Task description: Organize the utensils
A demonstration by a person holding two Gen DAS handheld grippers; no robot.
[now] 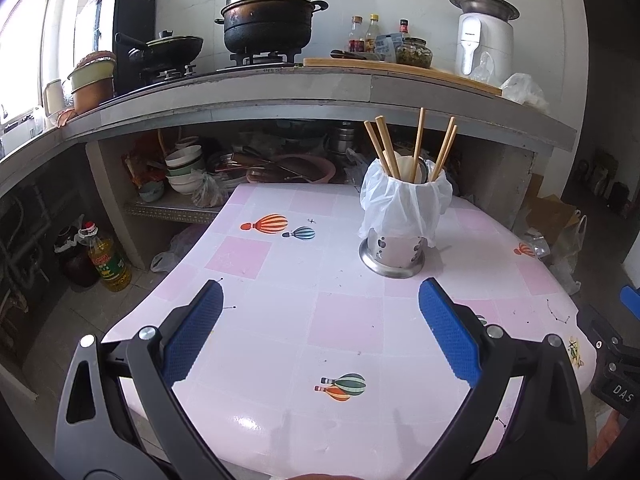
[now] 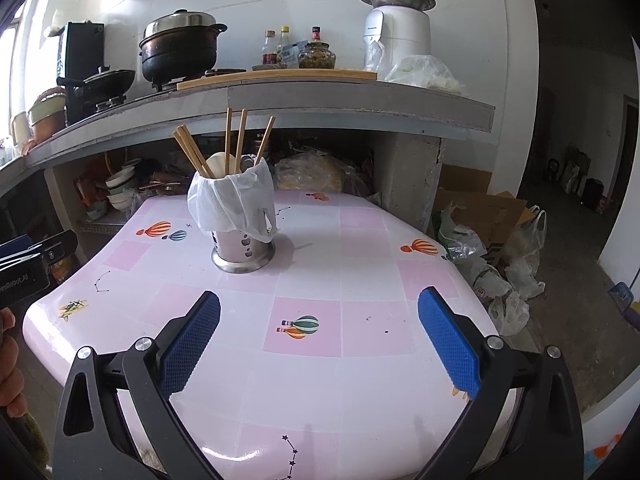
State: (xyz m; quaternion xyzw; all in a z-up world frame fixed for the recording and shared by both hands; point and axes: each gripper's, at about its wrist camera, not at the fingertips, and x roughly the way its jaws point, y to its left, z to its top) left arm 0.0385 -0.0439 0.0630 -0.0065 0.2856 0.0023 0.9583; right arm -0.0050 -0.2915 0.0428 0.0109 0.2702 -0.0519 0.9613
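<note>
chopsticks [image 1: 416,148] upright, fanned in holder [image 1: 394,250] | left tongs [image 1: 320,308] apart; right tongs [image 2: 319,312] apart

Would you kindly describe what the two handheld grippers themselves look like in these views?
The left gripper and right gripper match: black angular plastic arms with triangular cutouts, silver pivot bolts, and two flat fingers faced with blue dimpled pads. The right gripper's black body shows white "DAS" lettering in the left wrist view.
</note>
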